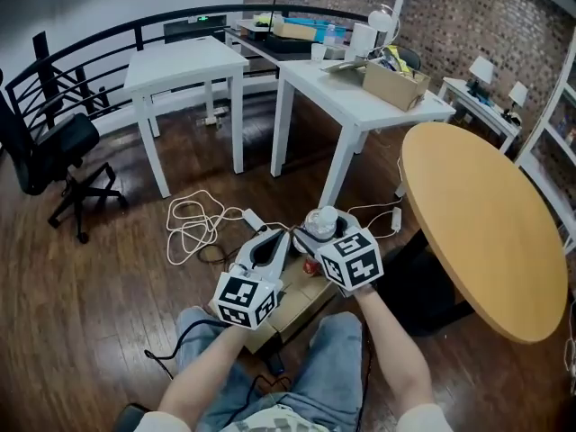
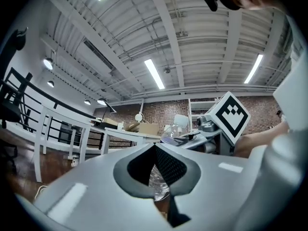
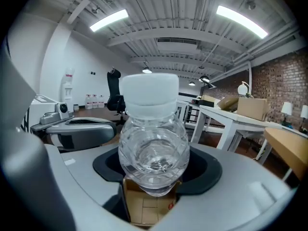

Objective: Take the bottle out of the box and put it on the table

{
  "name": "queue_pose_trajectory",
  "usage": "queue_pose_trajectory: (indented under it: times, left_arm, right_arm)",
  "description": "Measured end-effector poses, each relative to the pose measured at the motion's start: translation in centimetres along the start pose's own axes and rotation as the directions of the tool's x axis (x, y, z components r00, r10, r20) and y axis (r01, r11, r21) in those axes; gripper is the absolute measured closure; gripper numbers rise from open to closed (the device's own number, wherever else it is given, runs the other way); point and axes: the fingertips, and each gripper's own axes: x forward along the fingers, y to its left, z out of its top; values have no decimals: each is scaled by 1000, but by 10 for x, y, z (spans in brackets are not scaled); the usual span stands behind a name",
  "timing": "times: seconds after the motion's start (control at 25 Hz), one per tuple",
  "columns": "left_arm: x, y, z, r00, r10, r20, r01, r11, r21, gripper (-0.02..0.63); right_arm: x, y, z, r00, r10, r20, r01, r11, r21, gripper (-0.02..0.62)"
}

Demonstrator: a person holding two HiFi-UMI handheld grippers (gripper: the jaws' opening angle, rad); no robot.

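Note:
A clear plastic bottle (image 3: pixel 153 143) with a white cap stands upright between the jaws of my right gripper (image 3: pixel 154 170), which is shut on its body. In the head view the bottle (image 1: pixel 322 220) is held above an open cardboard box (image 1: pixel 301 300) on the floor. The box (image 3: pixel 147 208) also shows below the bottle in the right gripper view. My left gripper (image 1: pixel 274 244) hangs just left of the bottle with its jaws together and nothing between them. In the left gripper view the bottle (image 2: pixel 177 130) and the right gripper's marker cube (image 2: pixel 230 115) lie just beyond the shut left gripper (image 2: pixel 155 150).
A round wooden table (image 1: pixel 486 223) stands close on the right. Two white tables (image 1: pixel 184 61) stand further back, one bearing a cardboard box (image 1: pixel 394 84). A black office chair (image 1: pixel 54 156) is at the left. White cables (image 1: pixel 202 223) lie on the wood floor.

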Motion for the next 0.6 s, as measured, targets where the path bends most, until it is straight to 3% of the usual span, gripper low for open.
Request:
queue_pose_trajectory:
  times: [0.28,0.6]
  left_arm:
    - [16,-38,26,997,-72,34,71,997,35,606]
    - [42,-102,42,979,-191,74,190,982,17,606]
  right_arm:
    - [-42,-29,44,999,-40,25,39,999,4,304]
    - [-109,-72,55,991,-134,2,134,991,4,304]
